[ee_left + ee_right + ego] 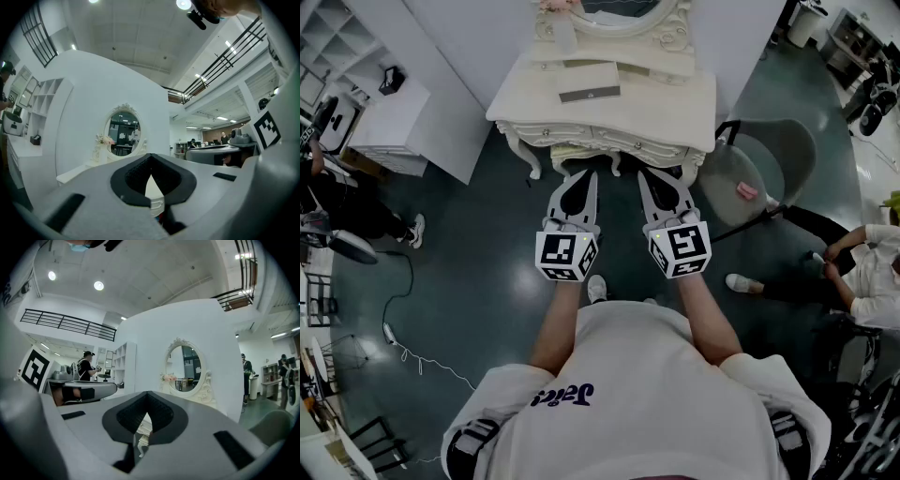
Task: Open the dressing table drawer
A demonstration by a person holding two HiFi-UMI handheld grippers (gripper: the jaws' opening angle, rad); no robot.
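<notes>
dressing table (667,105), mirror (623,9) cut off, left gripper (586,173) and right gripper (648,173) closed

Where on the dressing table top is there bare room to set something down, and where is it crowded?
Free: the right half of the dressing table top, between the grey strip and the right edge, and a narrower patch at the front left corner. Crowded: the back, by the mirror base, bottle and flowers.
</notes>
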